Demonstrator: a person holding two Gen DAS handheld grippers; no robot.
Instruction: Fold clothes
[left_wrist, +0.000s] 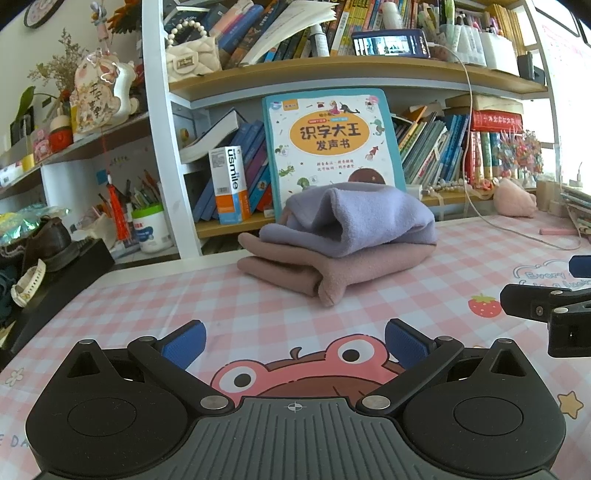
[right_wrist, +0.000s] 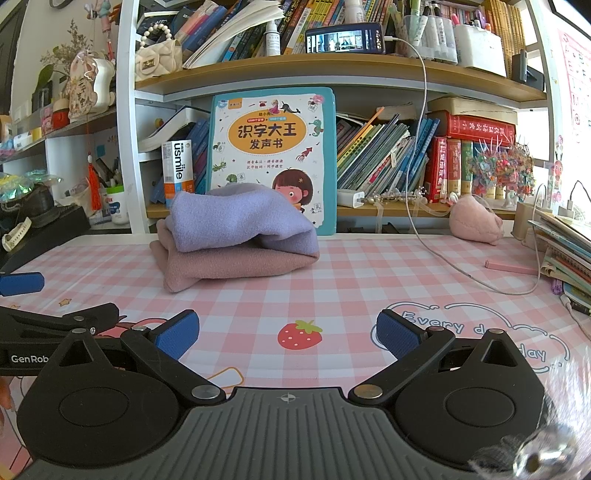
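We hold left gripper low over checked tablecloth, blue fingers spread wide, nothing between. Right gripper same: fingers apart, empty. Ahead, well clear of both fingertips, folded pink cloth lies on table, folded purple cloth stacked on top. Behind stack, picture book leans against bookshelf.

Left gripper: jaws spread wide, empty, near edge. Folded lavender cloth lies stacked on folded pink cloth, far centre of checked tablecloth.
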